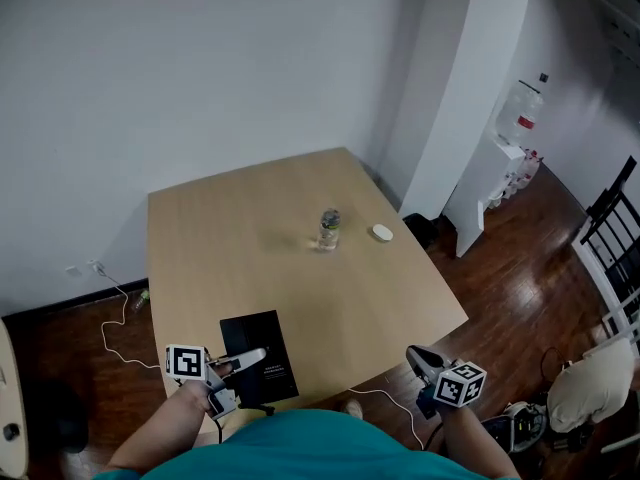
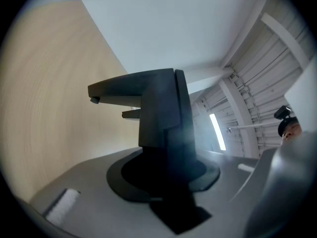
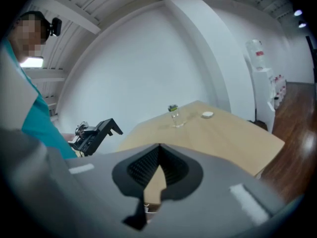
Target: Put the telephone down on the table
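The telephone is a flat black slab lying level over the near left edge of the wooden table. My left gripper is shut on its near end, one finger lying across its top. In the left gripper view the telephone stands dark between the jaws, edge-on. My right gripper hangs off the table's near right edge, shut and empty; its ridged pads meet at the tips. The right gripper view shows the left gripper with the telephone sticking out.
A small clear bottle and a white puck stand mid-table. A white cable trails off the near edge. A water dispenser is beyond the pillar, a black chair and a pale bag at the right.
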`<state>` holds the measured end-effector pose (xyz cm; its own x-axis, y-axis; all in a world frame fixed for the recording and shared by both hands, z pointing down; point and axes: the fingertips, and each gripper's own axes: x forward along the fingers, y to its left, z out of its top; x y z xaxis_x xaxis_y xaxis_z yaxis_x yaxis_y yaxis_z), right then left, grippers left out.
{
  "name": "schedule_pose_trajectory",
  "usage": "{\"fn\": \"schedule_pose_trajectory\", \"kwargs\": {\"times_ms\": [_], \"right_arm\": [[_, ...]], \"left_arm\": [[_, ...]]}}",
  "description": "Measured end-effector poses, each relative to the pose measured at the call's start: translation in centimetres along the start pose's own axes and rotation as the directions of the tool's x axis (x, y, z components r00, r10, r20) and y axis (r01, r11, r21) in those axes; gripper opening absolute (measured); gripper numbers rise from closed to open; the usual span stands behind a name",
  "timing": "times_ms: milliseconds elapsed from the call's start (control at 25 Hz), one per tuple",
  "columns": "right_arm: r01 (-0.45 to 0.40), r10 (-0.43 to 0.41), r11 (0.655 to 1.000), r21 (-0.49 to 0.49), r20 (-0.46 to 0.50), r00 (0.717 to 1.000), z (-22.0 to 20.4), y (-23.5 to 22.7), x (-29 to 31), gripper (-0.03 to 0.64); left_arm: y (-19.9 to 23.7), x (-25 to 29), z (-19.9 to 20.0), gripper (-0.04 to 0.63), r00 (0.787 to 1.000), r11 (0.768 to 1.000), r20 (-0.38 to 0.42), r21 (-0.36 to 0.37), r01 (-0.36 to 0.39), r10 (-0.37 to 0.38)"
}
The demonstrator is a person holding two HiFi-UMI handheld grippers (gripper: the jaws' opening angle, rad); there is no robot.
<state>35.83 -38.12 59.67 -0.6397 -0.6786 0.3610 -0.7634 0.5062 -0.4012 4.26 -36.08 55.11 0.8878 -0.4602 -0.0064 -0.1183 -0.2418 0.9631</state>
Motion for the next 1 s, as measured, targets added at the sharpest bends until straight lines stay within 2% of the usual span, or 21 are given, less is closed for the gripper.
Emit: {"fn": "schedule_pose_trajectory", "kwargs": {"times_ms": [200,320,520,680,800,1000], "right_arm": [[-0.128,0.126,0.991,-0.03,-0.056,0.99,1.8,-6.0,0.9,0.0],[-0.186,0.182,0.982,-0.039,-0.098,0.979,2.5,-9.4,1.6,0.0],[-0.223,0.222,0.975,-0.004,-0.112,0.969,2.8,-13.3,2.1,0.002],[-0.211,0.211,0.977,0.011,-0.105,0.972,3.4,-15.9,2.8,0.0],[-0.206,0.208,0.978,0.03,-0.105,0.972,3.3,-16.8,2.5,0.0],[-0.178,0.181,0.983,0.045,-0.102,0.978,3.3,-18.9,1.8,0.001]], "left_arm": [[1.1,7.2,-0.2,0.167,0.992,0.999,0.114,0.006,-0.045,0.044],[1.8,12.1,-0.5,0.167,0.987,0.998,0.146,0.003,-0.065,0.064],[3.2,18.9,-1.2,0.167,0.989,0.997,0.126,-0.011,-0.072,0.072],[5.4,23.7,-0.3,0.167,0.993,0.997,0.087,0.008,-0.075,0.074],[7.3,27.0,0.2,0.167,0.994,0.997,0.068,-0.022,-0.08,0.082],[10.3,32.3,1.0,0.167,0.997,0.997,0.045,0.038,-0.071,0.069]]}}
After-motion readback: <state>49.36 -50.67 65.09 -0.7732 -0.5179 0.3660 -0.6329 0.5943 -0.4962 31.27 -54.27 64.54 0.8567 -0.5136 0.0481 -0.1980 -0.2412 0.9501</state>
